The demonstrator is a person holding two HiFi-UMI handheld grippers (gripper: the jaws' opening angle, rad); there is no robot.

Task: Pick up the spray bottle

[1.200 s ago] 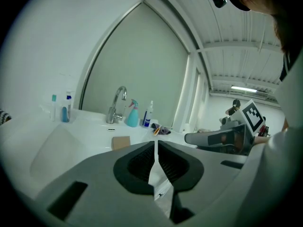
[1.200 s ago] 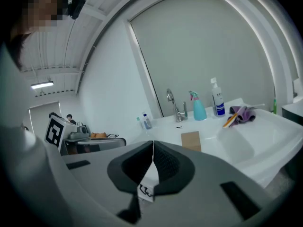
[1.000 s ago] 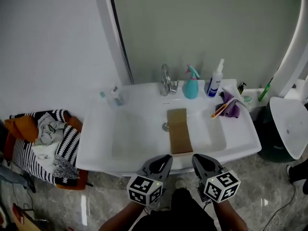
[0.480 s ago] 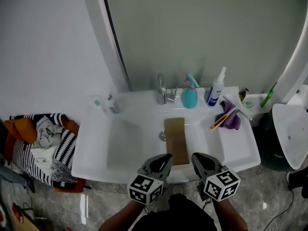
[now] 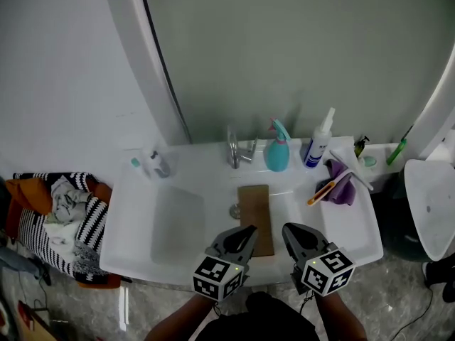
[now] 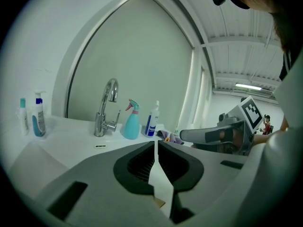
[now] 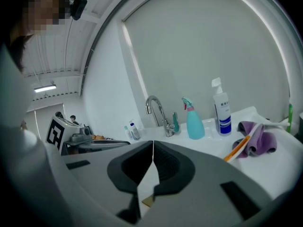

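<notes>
Since a second ago both grippers have advanced over the sink (image 5: 178, 226). Their tips were then level with its front rim; now they hang over the basin, above the near end of a brown board (image 5: 256, 208), possibly cardboard, which is hard to tell from here. The spray bottle (image 5: 276, 151) has not been touched and is upright on the back ledge. It stands well ahead of both tips, just right of the tap (image 5: 234, 148) and left of a white bottle (image 5: 318, 144). Reading: this is still the approach, the gap is closing, and the pick has not begun. Left gripper (image 5: 245, 233): jaws together with only a thin slit between them, nothing held. It is carried low and nearly level, nose dipped slightly and angled inward. In its own view the bottle (image 6: 130, 122) sits a little left of the line its jaws (image 6: 156, 143) point along. Right gripper (image 5: 291, 229): jaws also pressed together and empty, with the same near-level, slightly dipped pose, angled inward the other way. The bottle (image 7: 194, 122) appears somewhat right of its jaw line (image 7: 153, 143). So the bottle lies ahead, between the two pointing lines. Both hands are held side by side and close to the body, marker cubes uppermost. Whichever gripper takes it must first open, since neither can admit the bottle as it stands, and must then swing slightly to centre on it. A purple cloth (image 5: 341, 183) with an orange-handled tool lies ahead and to the right of the right gripper, clear of the path.
</notes>
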